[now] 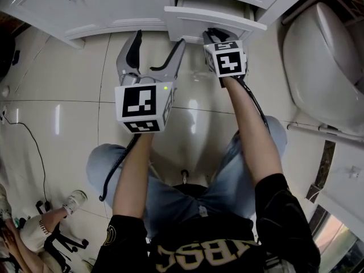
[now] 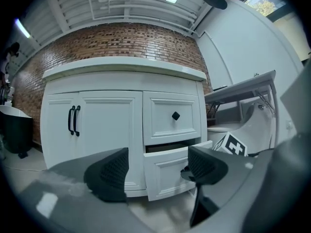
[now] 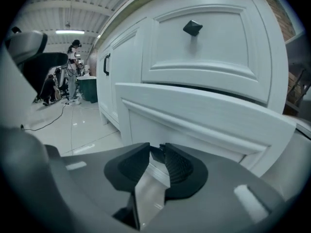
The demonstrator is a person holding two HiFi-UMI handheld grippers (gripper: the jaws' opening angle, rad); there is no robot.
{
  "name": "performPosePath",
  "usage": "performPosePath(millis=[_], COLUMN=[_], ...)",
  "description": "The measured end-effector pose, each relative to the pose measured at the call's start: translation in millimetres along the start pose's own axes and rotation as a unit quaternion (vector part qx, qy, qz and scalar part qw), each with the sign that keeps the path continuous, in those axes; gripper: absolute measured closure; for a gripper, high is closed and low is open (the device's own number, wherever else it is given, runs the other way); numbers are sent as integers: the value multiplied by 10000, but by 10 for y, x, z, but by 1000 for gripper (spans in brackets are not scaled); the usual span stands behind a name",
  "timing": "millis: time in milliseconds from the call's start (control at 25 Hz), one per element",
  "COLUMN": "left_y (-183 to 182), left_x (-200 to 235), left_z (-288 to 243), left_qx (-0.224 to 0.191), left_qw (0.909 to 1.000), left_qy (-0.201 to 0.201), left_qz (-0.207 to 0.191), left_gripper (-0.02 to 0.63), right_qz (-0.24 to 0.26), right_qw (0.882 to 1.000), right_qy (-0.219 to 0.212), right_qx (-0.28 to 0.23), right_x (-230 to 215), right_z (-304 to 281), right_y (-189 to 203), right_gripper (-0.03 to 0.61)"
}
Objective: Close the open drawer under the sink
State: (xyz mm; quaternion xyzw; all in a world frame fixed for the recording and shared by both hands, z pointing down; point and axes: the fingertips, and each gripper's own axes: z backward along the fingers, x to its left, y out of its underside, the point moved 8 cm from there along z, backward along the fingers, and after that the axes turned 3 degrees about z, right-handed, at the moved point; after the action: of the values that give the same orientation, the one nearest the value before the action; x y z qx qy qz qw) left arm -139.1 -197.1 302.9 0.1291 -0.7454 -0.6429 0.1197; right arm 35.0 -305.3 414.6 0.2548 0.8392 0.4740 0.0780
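Note:
The white vanity's lower drawer (image 1: 213, 20) (image 2: 163, 171) (image 3: 204, 115) stands pulled out a little below the shut upper drawer. My right gripper (image 1: 211, 34) (image 3: 156, 155) is at the drawer's front panel. Its jaws are shut, with the small dark drawer knob (image 3: 156, 151) pinched between the tips. The left gripper (image 1: 159, 41) (image 2: 158, 169) hovers open and empty a short way in front of the cabinet, left of the drawer. In the left gripper view the right gripper's marker cube (image 2: 236, 147) shows beside the drawer, and the lower knob is hidden.
A white toilet (image 1: 324, 67) stands close on the right. The upper drawer has a black diamond knob (image 2: 176, 115) (image 3: 193, 28). Double doors with black handles (image 2: 74, 120) are to the left. I kneel on a glossy tiled floor, where a cable (image 1: 28, 135) lies at the left.

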Motion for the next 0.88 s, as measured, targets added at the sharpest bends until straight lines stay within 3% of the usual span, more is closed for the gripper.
performPosePath(millis=[240, 480, 600, 680, 760, 800, 880], left_y=[26, 56, 96, 91, 61, 37, -17], left_x=[74, 96, 106, 88, 65, 60, 64], left_z=[-53, -96, -134, -143, -123, -104, -43], left_qx=[113, 212, 297, 321, 301, 272, 210], left_qw=[9999, 9997, 9995, 9994, 9994, 9994, 9992], left_qy=[-74, -40, 22, 37, 28, 31, 42], left_qz=[-5, -87, -51, -105, -187, -231, -334], left_gripper=[232, 232, 232, 232, 232, 232, 232], right_qz=[166, -94, 327, 970, 1324, 1163, 499], right_qw=[9997, 9990, 9991, 9934, 9888, 9917, 9982], right_qy=[13, -273, 122, 609, 681, 541, 259], right_qx=[-186, -352, -236, -75, 13, -22, -217], right_x=[-337, -520, -424, -321, -245, -244, -291], right_z=[-350, -483, -494, -540, -586, -583, -495], right_y=[-154, -234, -246, -236, -216, -220, -255], right_gripper=[486, 477, 472, 471, 413, 375, 365])
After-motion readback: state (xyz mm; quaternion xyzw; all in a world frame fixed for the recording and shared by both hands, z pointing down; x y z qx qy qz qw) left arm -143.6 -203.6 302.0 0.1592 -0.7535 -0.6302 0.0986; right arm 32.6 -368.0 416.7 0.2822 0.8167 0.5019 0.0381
